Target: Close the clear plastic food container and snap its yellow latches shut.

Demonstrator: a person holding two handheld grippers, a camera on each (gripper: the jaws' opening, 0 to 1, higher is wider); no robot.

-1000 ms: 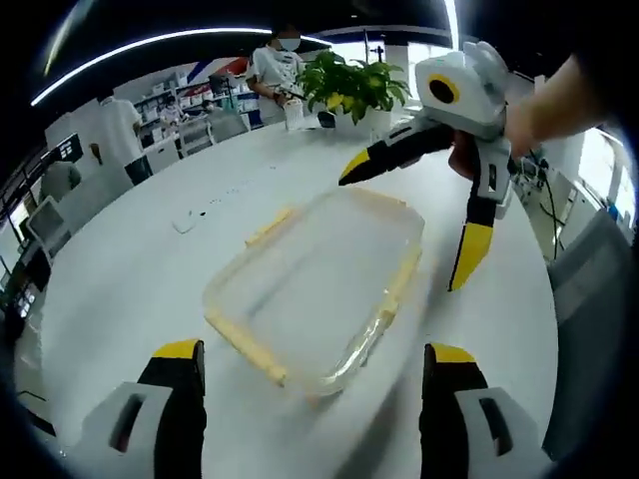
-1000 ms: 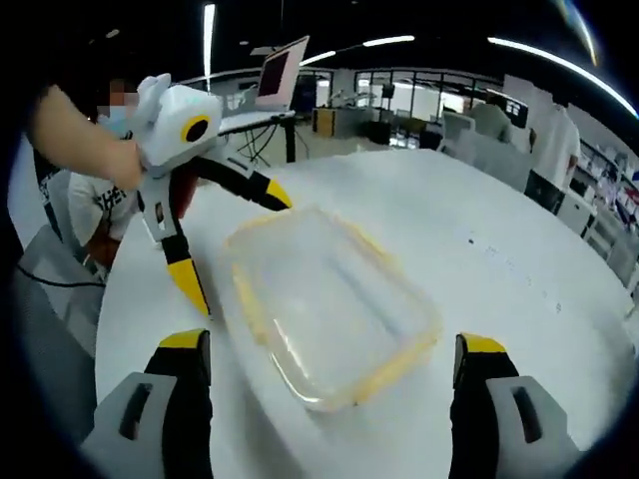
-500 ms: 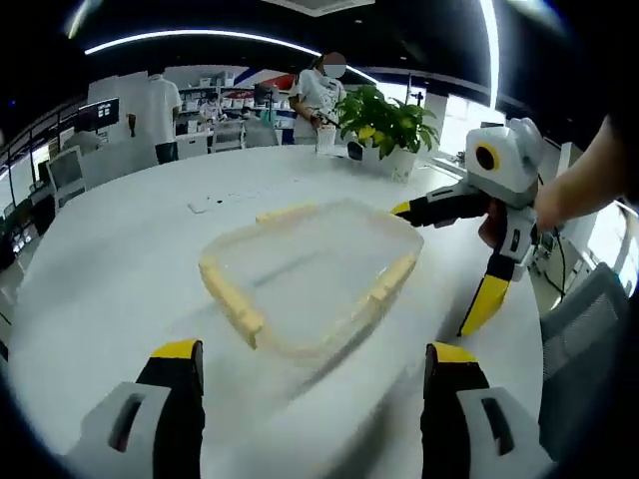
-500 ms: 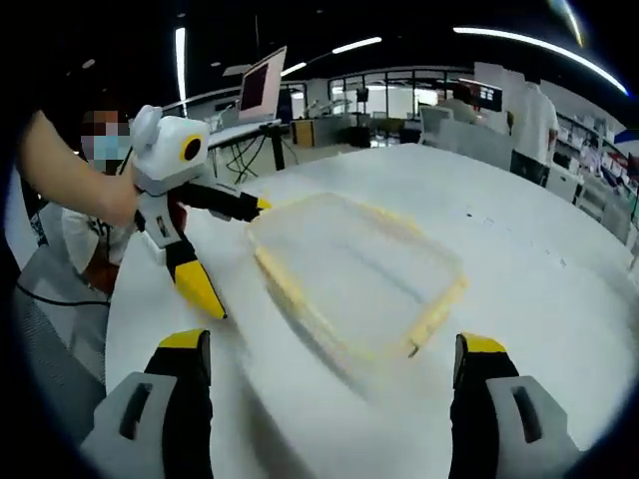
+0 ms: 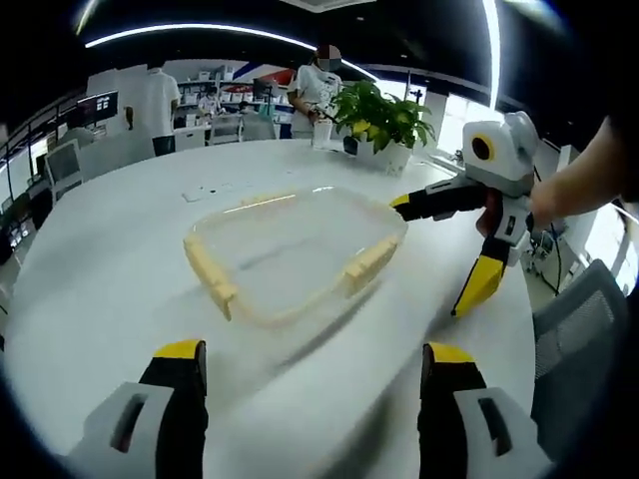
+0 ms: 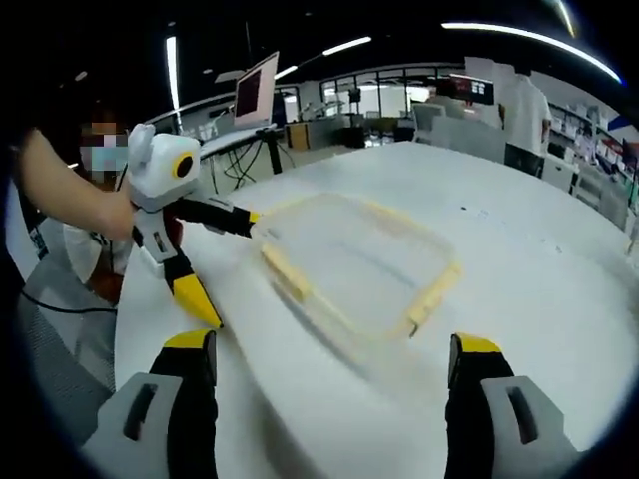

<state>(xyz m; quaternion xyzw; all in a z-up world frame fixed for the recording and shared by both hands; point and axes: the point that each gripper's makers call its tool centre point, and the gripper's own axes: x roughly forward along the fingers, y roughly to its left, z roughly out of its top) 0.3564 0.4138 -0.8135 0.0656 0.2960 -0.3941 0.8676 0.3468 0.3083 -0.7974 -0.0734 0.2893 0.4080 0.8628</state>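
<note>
The clear plastic food container (image 5: 295,249) lies flat on the white table (image 5: 100,289), with yellow latches (image 5: 367,264) sticking out along its sides. My left gripper (image 5: 315,364) is open, short of the container's near edge. From the right comes my right gripper (image 5: 429,257), open, with its upper fingertip at the container's far right corner; whether it touches is unclear. In the right gripper view the container (image 6: 354,261) is blurred, beyond my open right gripper (image 6: 329,354). The left gripper (image 6: 235,269) enters from the left, open, one tip by the container's corner.
A potted plant (image 5: 384,120) stands at the table's far edge, with people (image 5: 315,85) behind it. A seated person (image 6: 95,205) and a monitor (image 6: 255,90) are off the table's left side. A grey chair (image 5: 579,339) sits at the right.
Both cameras have dropped lower toward table level, so the container looks flatter and wider. Both grippers have stayed open, each with a tip near a corner of the container.
</note>
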